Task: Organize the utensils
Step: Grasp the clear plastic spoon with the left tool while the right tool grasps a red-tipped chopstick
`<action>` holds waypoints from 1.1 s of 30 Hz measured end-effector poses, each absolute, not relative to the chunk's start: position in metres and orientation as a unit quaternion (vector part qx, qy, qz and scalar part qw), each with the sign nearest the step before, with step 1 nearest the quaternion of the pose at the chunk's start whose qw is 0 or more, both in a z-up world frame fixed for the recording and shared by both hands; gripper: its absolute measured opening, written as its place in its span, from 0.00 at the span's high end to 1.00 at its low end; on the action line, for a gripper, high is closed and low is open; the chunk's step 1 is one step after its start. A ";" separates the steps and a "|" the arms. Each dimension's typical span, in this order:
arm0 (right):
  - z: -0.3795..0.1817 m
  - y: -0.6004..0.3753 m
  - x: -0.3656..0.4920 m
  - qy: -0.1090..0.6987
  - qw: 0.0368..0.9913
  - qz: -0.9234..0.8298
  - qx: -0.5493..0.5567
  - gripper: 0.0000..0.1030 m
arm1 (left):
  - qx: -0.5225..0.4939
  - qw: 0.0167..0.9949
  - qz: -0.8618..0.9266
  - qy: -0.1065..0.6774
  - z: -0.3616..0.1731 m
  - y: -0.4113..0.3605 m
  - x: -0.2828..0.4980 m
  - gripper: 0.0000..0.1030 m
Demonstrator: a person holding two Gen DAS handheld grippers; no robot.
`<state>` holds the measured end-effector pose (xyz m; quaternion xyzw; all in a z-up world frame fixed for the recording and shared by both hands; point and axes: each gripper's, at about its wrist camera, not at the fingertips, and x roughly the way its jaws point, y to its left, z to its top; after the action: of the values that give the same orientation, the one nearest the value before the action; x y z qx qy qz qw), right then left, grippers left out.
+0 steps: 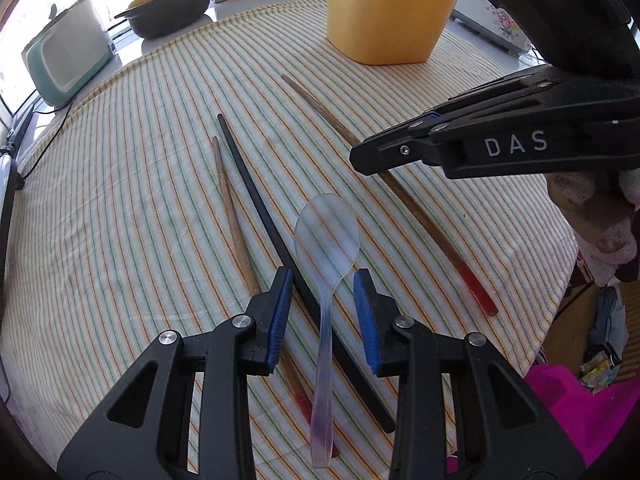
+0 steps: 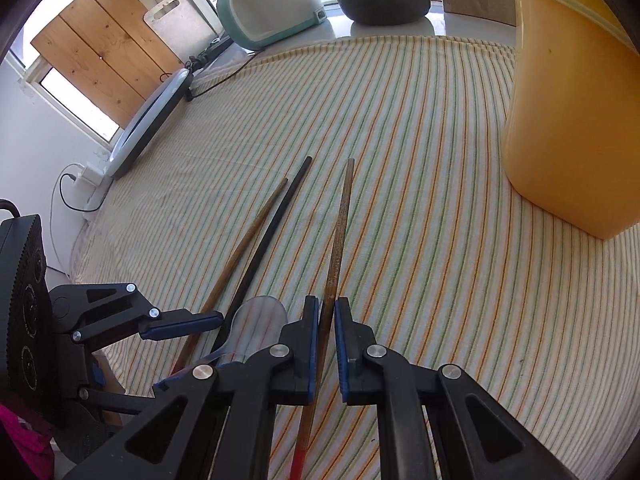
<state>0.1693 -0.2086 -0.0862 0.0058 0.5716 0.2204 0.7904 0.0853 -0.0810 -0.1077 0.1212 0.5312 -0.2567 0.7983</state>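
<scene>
- your left gripper (image 1: 322, 280) stands open around the neck of the clear plastic spoon (image 1: 326, 236), which lies on the striped cloth (image 1: 132, 184) across the black chopstick (image 1: 256, 192)
- your right gripper (image 2: 327, 312) has its pads almost closed around the brown wooden chopstick with red end (image 2: 338, 232); real contact i cannot tell
- the step looks like picking up; next, close firmly, lift, and carry to the tall yellow plastic container (image 2: 568, 120)
- the container's opening is cut off, so what it holds is hidden; a second brown chopstick (image 1: 230, 208) is partly covered
</scene>
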 end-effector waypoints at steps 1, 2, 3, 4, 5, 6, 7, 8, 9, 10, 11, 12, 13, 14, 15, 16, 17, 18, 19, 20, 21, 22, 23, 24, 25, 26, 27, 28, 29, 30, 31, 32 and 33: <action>-0.086 -0.209 0.169 0.571 0.791 0.220 0.006 0.94 | 0.125 0.799 -0.257 0.529 -0.106 -0.082 0.086 0.69; -0.085 -0.209 0.169 0.570 0.791 0.220 0.006 0.94 | 0.129 0.800 -0.259 0.526 -0.105 -0.084 0.087 0.69; -0.085 -0.210 0.168 0.570 0.792 0.220 0.007 0.94 | 0.134 0.800 -0.260 0.524 -0.103 -0.086 0.088 0.69; -0.085 -0.211 0.168 0.569 0.792 0.219 0.008 0.94 | 0.137 0.800 -0.261 0.523 -0.102 -0.089 0.088 0.69; -0.085 -0.212 0.168 0.569 0.792 0.219 0.010 0.94 | 0.139 0.799 -0.262 0.523 -0.101 -0.091 0.089 0.69; -0.084 -0.213 0.168 0.569 0.793 0.219 0.010 0.94 | 0.142 0.798 -0.264 0.523 -0.102 -0.093 0.093 0.69; -0.084 -0.214 0.168 0.568 0.793 0.218 0.011 0.94 | 0.146 0.797 -0.264 0.523 -0.103 -0.096 0.095 0.69; -0.084 -0.215 0.167 0.568 0.793 0.218 0.011 0.94 | 0.150 0.796 -0.265 0.523 -0.104 -0.098 0.096 0.69; -0.083 -0.216 0.166 0.568 0.794 0.217 0.011 0.94 | 0.153 0.794 -0.266 0.524 -0.105 -0.101 0.098 0.69; -0.083 -0.217 0.166 0.568 0.794 0.217 0.011 0.94 | 0.156 0.793 -0.265 0.526 -0.107 -0.103 0.100 0.69; -0.083 -0.218 0.166 0.568 0.794 0.216 0.011 0.94 | 0.158 0.791 -0.264 0.529 -0.109 -0.104 0.103 0.69; -0.082 -0.219 0.166 0.567 0.795 0.215 0.011 0.94 | 0.160 0.787 -0.263 0.534 -0.111 -0.105 0.105 0.69; -0.082 -0.219 0.165 0.567 0.795 0.214 0.011 0.94 | 0.161 0.784 -0.263 0.538 -0.113 -0.106 0.106 0.69; -0.082 -0.219 0.165 0.567 0.795 0.214 0.012 0.94 | 0.163 0.782 -0.265 0.540 -0.115 -0.107 0.107 0.69; -0.081 -0.220 0.165 0.567 0.796 0.214 0.012 0.94 | 0.167 0.783 -0.266 0.537 -0.116 -0.107 0.106 0.69; -0.081 -0.221 0.165 0.566 0.796 0.214 0.012 0.94 | 0.170 0.783 -0.266 0.536 -0.116 -0.108 0.106 0.69; -0.081 -0.221 0.165 0.566 0.796 0.214 0.011 0.94 | 0.169 0.783 -0.266 0.536 -0.116 -0.108 0.106 0.69; -0.080 -0.221 0.165 0.565 0.797 0.214 0.011 0.94 | 0.168 0.783 -0.267 0.536 -0.116 -0.108 0.107 0.69; -0.080 -0.221 0.165 0.565 0.797 0.214 0.011 0.94 | 0.167 0.785 -0.265 0.535 -0.117 -0.107 0.107 0.69; -0.081 -0.221 0.165 0.565 0.797 0.214 0.011 0.94 | 0.165 0.786 -0.265 0.534 -0.117 -0.106 0.108 0.71; -0.081 -0.221 0.165 0.565 0.797 0.214 0.011 0.94 | 0.164 0.786 -0.265 0.534 -0.117 -0.104 0.109 0.72; -0.081 -0.221 0.165 0.565 0.797 0.215 0.011 0.94 | 0.162 0.786 -0.265 0.534 -0.116 -0.102 0.109 0.77; -0.081 -0.221 0.165 0.565 0.796 0.215 0.011 0.94 | 0.157 0.786 -0.266 0.535 -0.116 -0.100 0.111 0.80; -0.081 -0.222 0.165 0.565 0.796 0.215 0.012 0.94 | 0.149 0.787 -0.267 0.536 -0.115 -0.097 0.112 0.83; -0.081 -0.222 0.164 0.566 0.796 0.215 0.012 0.94 | 0.144 0.790 -0.264 0.534 -0.113 -0.094 0.112 0.88; -0.081 -0.222 0.164 0.566 0.796 0.214 0.012 0.94 | 0.141 0.793 -0.262 0.532 -0.111 -0.092 0.113 0.91; -0.080 -0.223 0.164 0.565 0.797 0.214 0.011 0.94 | 0.139 0.794 -0.261 0.531 -0.109 -0.090 0.114 0.92; -0.081 -0.223 0.164 0.566 0.796 0.213 0.011 0.94 | 0.136 0.796 -0.260 0.530 -0.107 -0.087 0.115 0.94; -0.081 -0.223 0.164 0.566 0.796 0.213 0.012 0.94 | 0.131 0.797 -0.260 0.529 -0.105 -0.085 0.116 0.96; -0.080 -0.223 0.164 0.566 0.796 0.213 0.012 0.94 | 0.128 0.799 -0.258 0.527 -0.103 -0.082 0.116 0.96; -0.080 -0.223 0.164 0.566 0.797 0.213 0.011 0.94 | 0.126 0.801 -0.256 0.526 -0.102 -0.079 0.117 0.96; -0.080 -0.223 0.164 0.566 0.797 0.213 0.011 0.94 | 0.124 0.803 -0.254 0.524 -0.100 -0.076 0.118 0.97; -0.080 -0.223 0.165 0.566 0.796 0.213 0.010 0.94 | 0.120 0.805 -0.252 0.524 -0.099 -0.072 0.119 0.97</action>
<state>0.1645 -0.2227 -0.0801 0.0102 0.5658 0.2129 0.7965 0.1190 -0.0718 -0.0994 0.1200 0.5242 -0.2518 0.8046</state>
